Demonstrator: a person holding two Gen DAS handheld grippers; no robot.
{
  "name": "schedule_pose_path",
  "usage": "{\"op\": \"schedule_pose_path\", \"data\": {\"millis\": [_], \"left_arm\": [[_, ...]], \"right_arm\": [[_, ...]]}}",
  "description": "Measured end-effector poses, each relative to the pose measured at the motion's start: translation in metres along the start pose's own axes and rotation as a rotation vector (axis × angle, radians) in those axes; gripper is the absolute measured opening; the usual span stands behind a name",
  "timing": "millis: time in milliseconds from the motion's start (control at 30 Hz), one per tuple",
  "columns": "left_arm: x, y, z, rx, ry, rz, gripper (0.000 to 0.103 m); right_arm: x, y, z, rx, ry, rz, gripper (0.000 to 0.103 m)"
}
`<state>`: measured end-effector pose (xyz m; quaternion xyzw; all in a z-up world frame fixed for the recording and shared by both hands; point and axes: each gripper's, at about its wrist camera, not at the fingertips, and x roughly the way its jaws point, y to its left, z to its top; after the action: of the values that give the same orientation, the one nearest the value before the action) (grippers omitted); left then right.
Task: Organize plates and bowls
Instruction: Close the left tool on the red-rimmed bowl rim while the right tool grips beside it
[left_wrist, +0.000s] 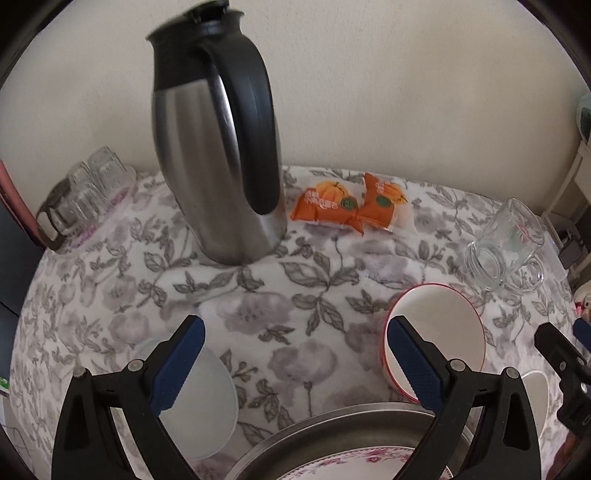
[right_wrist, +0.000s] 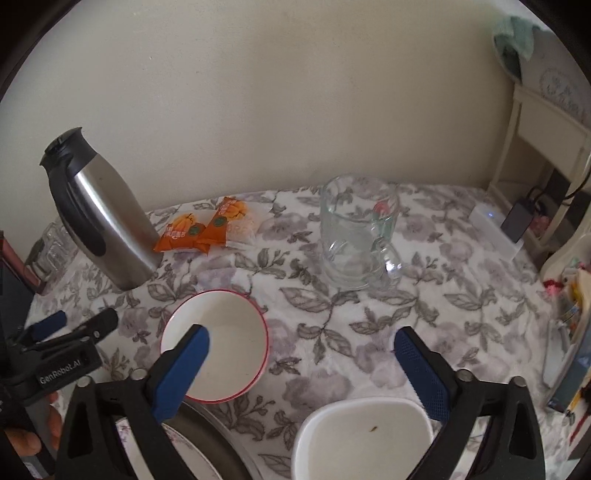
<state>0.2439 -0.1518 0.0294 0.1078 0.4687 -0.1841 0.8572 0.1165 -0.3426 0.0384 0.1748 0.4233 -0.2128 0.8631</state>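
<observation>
In the left wrist view my left gripper (left_wrist: 295, 328) hangs open over the flowered cloth, with nothing between its blue pads. A white bowl with a red rim (left_wrist: 439, 325) stands just behind its right finger. A metal plate (left_wrist: 332, 432) with a floral plate (left_wrist: 351, 461) on it lies below, and a pale round plate (left_wrist: 207, 398) lies under the left finger. My right gripper (right_wrist: 303, 338) is open too. Its left finger overlaps the red-rimmed bowl (right_wrist: 229, 332), and a plain white bowl (right_wrist: 362, 439) sits below, between its fingers, untouched.
A steel thermos (left_wrist: 218, 147) stands at the back, two orange snack packets (left_wrist: 351, 206) beside it. A glass mug (right_wrist: 354, 236) stands mid-table and upturned glasses (left_wrist: 88, 188) sit far left. A cream nightstand (right_wrist: 546, 147) and clutter line the right edge.
</observation>
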Motion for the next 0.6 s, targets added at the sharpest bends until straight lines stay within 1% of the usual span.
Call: {"op": "schedule_pose_path", "data": {"millis": [33, 67, 100, 167, 200, 267, 300, 367, 433, 467, 533, 600], "left_arm": [[0.003, -0.001, 0.001, 0.002, 0.016, -0.005, 0.099], [0.007, -0.003, 0.002, 0.003, 0.033, -0.004, 0.099], [0.008, -0.004, 0.003, 0.005, 0.042, 0.0, 0.099], [0.011, -0.009, 0.006, 0.015, 0.05, 0.004, 0.098], [0.012, -0.011, 0.007, 0.021, 0.053, 0.001, 0.097], [0.013, -0.017, 0.009, 0.04, 0.062, -0.021, 0.092], [0.015, -0.02, 0.009, 0.048, 0.072, -0.032, 0.089], [0.021, -0.026, 0.009, 0.059, 0.101, -0.051, 0.085], [0.027, -0.032, 0.006, 0.077, 0.126, -0.069, 0.072], [0.031, -0.035, 0.005, 0.085, 0.14, -0.077, 0.069], [0.039, -0.04, 0.001, 0.093, 0.17, -0.097, 0.059], [0.046, -0.043, -0.002, 0.09, 0.198, -0.118, 0.052]], "right_arm": [[0.005, 0.0, 0.001, -0.005, 0.026, 0.012, 0.083], [0.011, 0.001, 0.001, -0.005, 0.051, 0.01, 0.077], [0.016, 0.0, 0.001, -0.002, 0.067, 0.005, 0.074], [0.026, 0.0, 0.0, 0.0, 0.099, 0.015, 0.064], [0.03, 0.001, -0.001, 0.001, 0.116, 0.026, 0.061], [0.038, 0.003, -0.005, -0.01, 0.142, 0.043, 0.053], [0.043, 0.003, -0.006, -0.008, 0.154, 0.044, 0.051], [0.05, 0.005, -0.009, 0.0, 0.167, 0.057, 0.044], [0.056, 0.007, -0.011, 0.003, 0.18, 0.069, 0.04], [0.059, 0.009, -0.011, 0.0, 0.188, 0.07, 0.037], [0.066, 0.012, -0.013, -0.001, 0.21, 0.076, 0.035], [0.072, 0.016, -0.015, -0.003, 0.226, 0.087, 0.033]]}}
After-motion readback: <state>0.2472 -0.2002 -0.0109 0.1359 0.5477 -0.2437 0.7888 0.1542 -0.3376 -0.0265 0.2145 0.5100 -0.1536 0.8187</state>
